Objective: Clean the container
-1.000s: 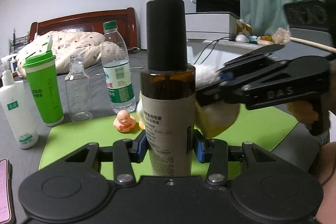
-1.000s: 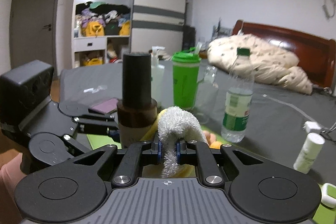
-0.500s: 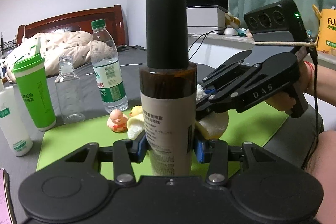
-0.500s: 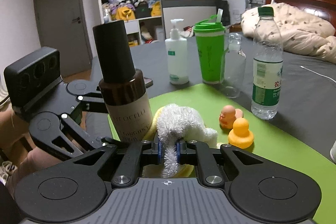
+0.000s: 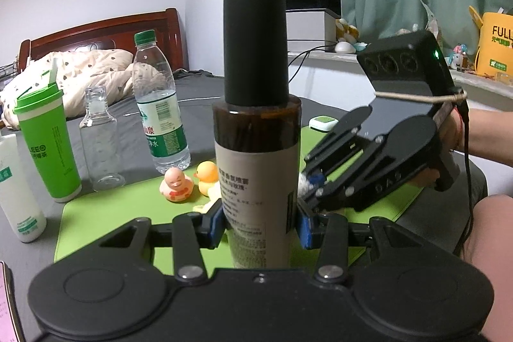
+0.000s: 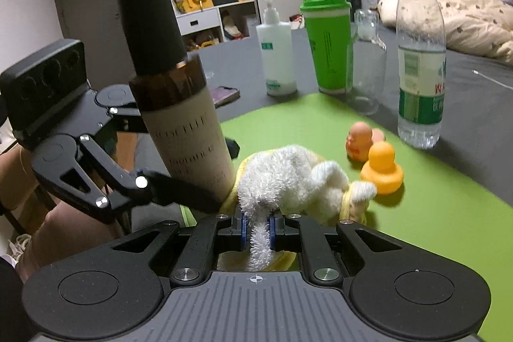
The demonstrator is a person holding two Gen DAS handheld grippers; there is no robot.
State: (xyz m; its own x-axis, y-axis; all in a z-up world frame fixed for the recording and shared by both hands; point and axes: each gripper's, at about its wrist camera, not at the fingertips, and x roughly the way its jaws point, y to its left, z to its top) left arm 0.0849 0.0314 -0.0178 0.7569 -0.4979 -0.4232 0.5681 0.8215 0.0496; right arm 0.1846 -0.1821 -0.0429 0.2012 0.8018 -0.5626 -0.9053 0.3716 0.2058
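Note:
My left gripper (image 5: 259, 226) is shut on a brown spray bottle (image 5: 256, 149) with a black cap and a beige label, held upright above the green mat (image 5: 105, 213). The bottle (image 6: 179, 104) leans left in the right wrist view. My right gripper (image 6: 256, 228) is shut on a white and yellow fluffy cloth (image 6: 288, 178), whose bulk lies against the bottle's lower right side. In the left wrist view the right gripper (image 5: 307, 181) sits just right of the bottle, the cloth mostly hidden behind it.
On the mat stand a pink duck toy (image 5: 175, 184) and a yellow duck (image 5: 208, 175). Behind are a water bottle (image 5: 158, 104), an empty clear bottle (image 5: 99, 137), a green tumbler (image 5: 46, 146) and a white pump bottle (image 6: 277, 50). A phone (image 6: 226, 95) lies on the grey table.
The right gripper with the cloth has dropped lower along the bottle's side. The bottle now tilts left in the right wrist view. Both views have swung a little.

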